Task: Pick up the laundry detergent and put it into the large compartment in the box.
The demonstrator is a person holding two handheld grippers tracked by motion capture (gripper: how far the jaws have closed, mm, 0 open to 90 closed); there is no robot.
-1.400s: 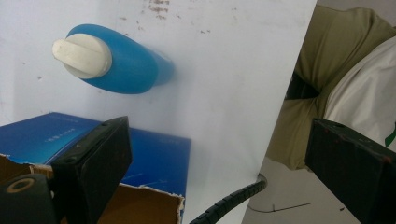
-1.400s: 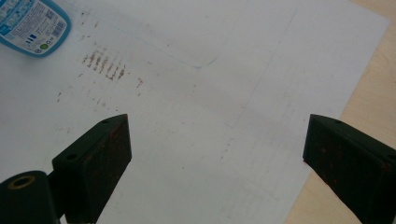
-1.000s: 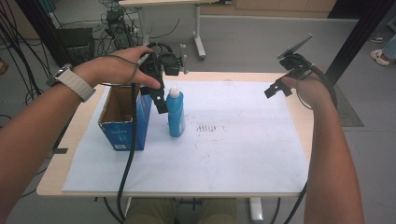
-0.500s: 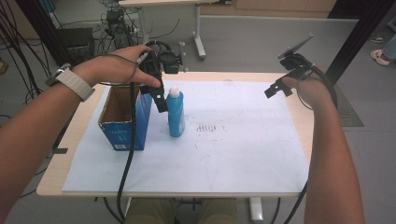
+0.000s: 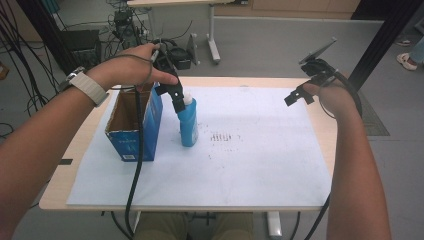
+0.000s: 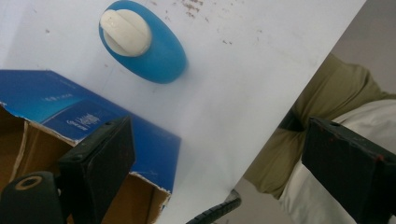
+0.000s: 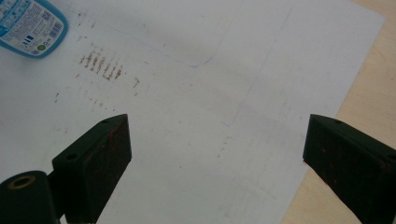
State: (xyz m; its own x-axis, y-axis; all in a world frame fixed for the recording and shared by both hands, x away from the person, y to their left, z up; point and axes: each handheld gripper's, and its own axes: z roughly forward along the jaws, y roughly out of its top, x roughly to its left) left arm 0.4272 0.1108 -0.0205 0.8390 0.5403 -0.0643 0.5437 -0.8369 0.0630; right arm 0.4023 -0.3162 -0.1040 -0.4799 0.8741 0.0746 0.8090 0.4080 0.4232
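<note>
Slightly narrowed but wide and empty, the left hand-held gripper (image 5: 176,96) hangs above the upright bottle (image 5: 188,121), cap up.

The left gripper (image 5: 176,97) and the right gripper (image 5: 298,95) were black, with blocky jaws flecked with red, a brass-ringed screw hole at the base, and black cables trailing off. A grey-strapped watch (image 5: 82,85) sat on one wrist; the trousers (image 6: 327,102) were olive.
</note>
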